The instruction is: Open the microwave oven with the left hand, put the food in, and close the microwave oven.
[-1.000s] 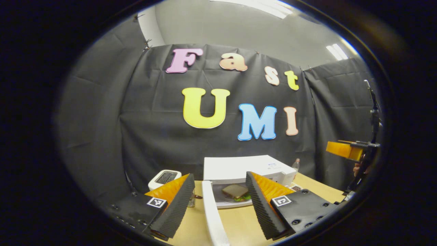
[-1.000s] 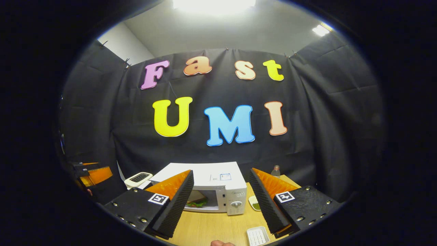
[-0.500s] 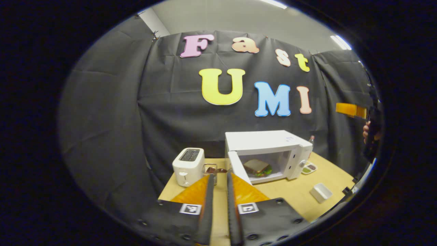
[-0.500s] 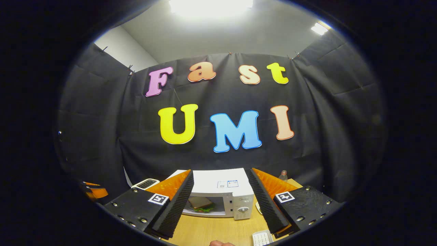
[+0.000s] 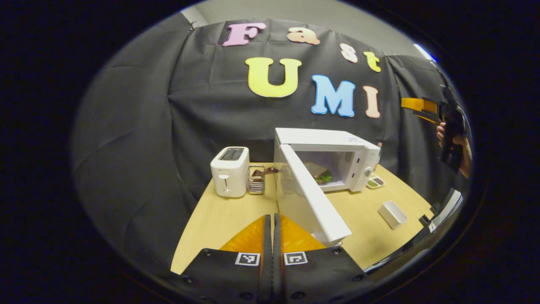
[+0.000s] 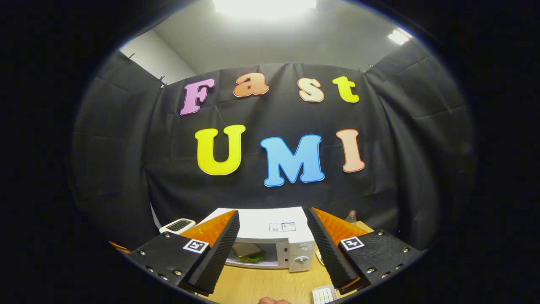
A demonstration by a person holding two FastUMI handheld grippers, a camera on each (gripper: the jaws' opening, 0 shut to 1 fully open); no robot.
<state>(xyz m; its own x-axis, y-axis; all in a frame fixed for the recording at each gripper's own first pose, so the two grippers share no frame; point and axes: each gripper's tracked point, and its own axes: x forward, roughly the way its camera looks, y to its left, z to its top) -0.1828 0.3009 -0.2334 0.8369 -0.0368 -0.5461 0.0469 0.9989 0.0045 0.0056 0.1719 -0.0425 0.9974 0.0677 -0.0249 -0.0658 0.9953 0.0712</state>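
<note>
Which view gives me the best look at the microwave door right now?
The left gripper view: the door shows whole, swung partly open in front of the sandwich inside the microwave. In the right gripper view that tool's left finger covers the door side of the microwave.

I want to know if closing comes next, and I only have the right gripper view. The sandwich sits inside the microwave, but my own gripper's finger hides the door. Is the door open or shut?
Observer: Open. In the left gripper view the microwave door stands swung out wide toward the camera.
Operator: And how is the left gripper?
Observer: The left gripper is shut with nothing between its fingers, just left of the door's free edge.
Operator: Is anything in the door's closing path?
Observer: Not that I can see. A rack stands between the toaster and the microwave, on the hinge side, outside the arc.
</note>
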